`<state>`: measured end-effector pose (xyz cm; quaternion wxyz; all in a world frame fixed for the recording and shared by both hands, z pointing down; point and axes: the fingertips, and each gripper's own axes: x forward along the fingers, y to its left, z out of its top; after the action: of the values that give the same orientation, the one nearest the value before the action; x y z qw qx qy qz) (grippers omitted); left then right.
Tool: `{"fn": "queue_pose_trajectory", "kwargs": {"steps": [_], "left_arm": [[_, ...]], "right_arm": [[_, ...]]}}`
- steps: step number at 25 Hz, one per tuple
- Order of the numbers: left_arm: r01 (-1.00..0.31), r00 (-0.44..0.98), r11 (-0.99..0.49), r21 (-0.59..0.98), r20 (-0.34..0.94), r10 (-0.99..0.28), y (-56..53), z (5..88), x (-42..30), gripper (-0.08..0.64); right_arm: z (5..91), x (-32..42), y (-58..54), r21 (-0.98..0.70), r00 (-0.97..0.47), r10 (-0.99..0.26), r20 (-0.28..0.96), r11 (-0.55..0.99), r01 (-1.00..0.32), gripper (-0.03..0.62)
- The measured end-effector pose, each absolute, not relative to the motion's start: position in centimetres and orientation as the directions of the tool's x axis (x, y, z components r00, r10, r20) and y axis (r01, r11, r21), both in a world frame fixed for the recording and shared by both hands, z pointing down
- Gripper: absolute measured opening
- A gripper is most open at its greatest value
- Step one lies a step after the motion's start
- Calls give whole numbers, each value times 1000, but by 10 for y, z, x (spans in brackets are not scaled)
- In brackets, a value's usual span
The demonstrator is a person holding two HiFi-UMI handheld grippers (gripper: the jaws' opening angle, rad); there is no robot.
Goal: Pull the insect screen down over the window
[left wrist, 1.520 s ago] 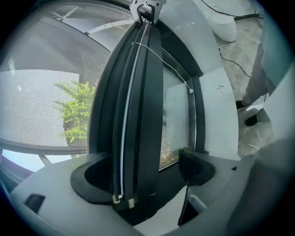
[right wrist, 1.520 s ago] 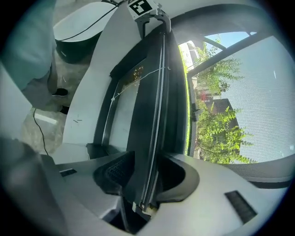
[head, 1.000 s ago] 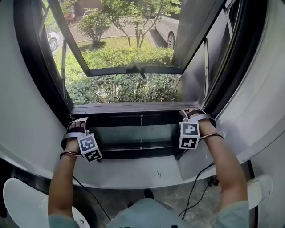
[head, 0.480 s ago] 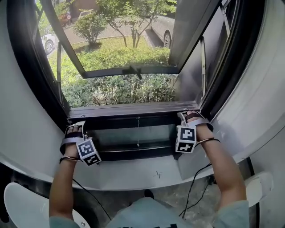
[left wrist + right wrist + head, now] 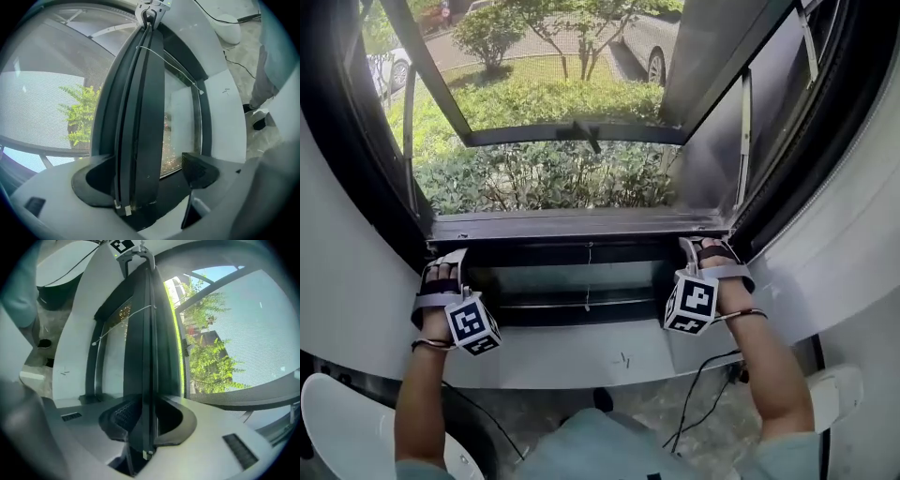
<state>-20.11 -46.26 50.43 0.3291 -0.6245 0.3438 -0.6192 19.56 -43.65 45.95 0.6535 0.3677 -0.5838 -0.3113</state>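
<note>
Right gripper (image 5: pixel 692 247) had just been closing, its jaws pinching the bar (image 5: pixel 581 227) at its right end. Left gripper (image 5: pixel 442 262) stood open around the left end.

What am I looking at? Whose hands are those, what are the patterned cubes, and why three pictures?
No robot here: a person at an open window holds a gripping tool in each hand; the patterned cubes belong to those tools. The wide picture comes from a camera on the person's head; the two round ones from cameras riding on the tools. The left tool and right tool sit at opposite ends of the insect screen's dark bar, low near the white sill. The right tool's jaws have just been closing and grip the bar; the left tool's jaws stand open around it. The grey mesh stretches above it.
</note>
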Motion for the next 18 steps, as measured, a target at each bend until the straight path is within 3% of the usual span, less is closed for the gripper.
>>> {"fn": "queue_pose_trajectory", "kwargs": {"steps": [4, 11, 18], "left_arm": [[-39, -3, -535, -844, 536, -844, -466, 504, -202, 436], [-47, 16, -544, -838, 544, -839, -455, 505, -202, 436], [-76, 20, -499, -863, 499, -866, -466, 504, -201, 437]], "right_arm": [[463, 194, -443, 883, 124, -874, 469, 467, -53, 95], [464, 193, -435, 885, 162, -871, 465, 458, -81, 91], [461, 191, -445, 938, 121, -949, 291, 258, -230, 94]]}}
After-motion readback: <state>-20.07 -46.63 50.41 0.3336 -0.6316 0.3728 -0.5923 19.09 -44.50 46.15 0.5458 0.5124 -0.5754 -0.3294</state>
